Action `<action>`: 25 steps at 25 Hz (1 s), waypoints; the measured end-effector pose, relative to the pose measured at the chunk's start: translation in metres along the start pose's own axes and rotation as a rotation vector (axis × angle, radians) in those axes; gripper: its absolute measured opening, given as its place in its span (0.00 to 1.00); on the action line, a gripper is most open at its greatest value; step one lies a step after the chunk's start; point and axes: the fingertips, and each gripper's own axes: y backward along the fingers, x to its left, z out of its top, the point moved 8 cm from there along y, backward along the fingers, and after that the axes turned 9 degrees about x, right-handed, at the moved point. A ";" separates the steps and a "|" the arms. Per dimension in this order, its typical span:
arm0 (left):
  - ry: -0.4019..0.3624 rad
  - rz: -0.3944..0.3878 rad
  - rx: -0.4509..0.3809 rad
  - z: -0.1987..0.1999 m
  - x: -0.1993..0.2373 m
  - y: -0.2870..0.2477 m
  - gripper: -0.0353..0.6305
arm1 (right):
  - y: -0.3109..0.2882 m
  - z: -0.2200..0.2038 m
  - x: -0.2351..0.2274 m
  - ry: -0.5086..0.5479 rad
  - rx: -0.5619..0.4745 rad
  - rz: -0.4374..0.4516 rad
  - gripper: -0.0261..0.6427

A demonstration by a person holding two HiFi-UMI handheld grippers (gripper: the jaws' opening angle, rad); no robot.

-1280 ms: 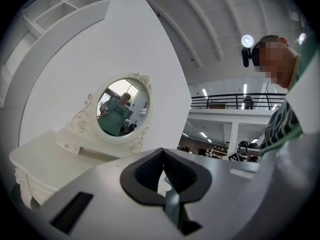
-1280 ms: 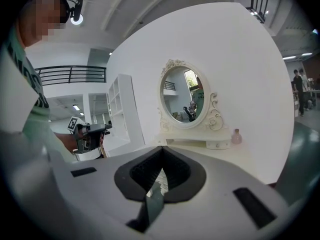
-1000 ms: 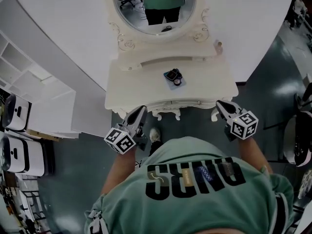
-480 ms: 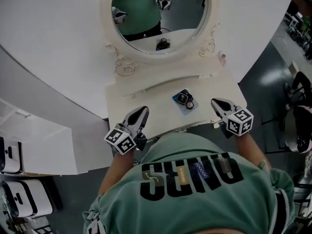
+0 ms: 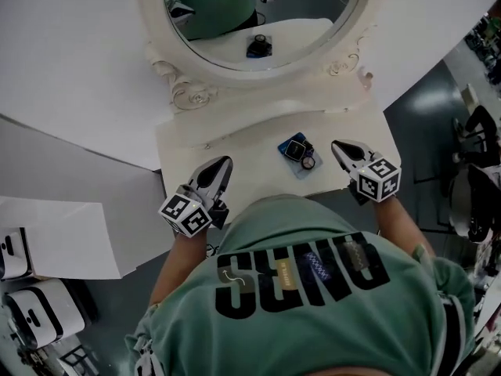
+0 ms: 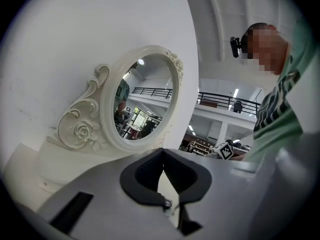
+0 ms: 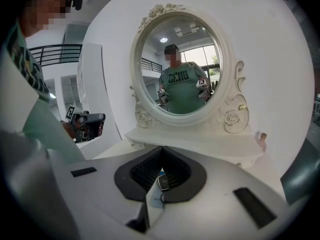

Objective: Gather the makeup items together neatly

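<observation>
Tongs: two. Left tongs [image 5: 225,164] and right tongs [image 5: 337,145] are both closed and empty, over the desk's near edge.
Desk: one white, ornate desk [image 5: 235,143] on a dark floor [image 5: 423,108].
Makeup: one small cluster on a blue pad [image 5: 298,169], between the tongs and nearer the right. It shows a dark square case [image 5: 294,149] and a round piece [image 5: 308,162].
Mirror: one oval mirror [image 5: 258,14] at the back against a white wall [image 5: 70,69]. It reflects the cluster.

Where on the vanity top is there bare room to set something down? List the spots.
Bare: the left half of the vanity top, bordered by the left gripper, the mirror base and the makeup items. Crowded: the right front, where the makeup items lie close beside the right gripper.
</observation>
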 end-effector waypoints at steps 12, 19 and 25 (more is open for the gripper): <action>0.091 0.157 0.010 -0.037 -0.015 -0.082 0.05 | -0.104 -0.049 -0.068 0.275 0.316 0.167 0.12; 0.122 0.147 0.072 -0.062 -0.002 -0.102 0.05 | -0.159 -0.088 -0.075 0.348 0.468 0.184 0.17; 0.152 0.131 0.111 -0.078 0.007 -0.105 0.05 | -0.179 -0.102 -0.074 0.365 0.512 0.185 0.21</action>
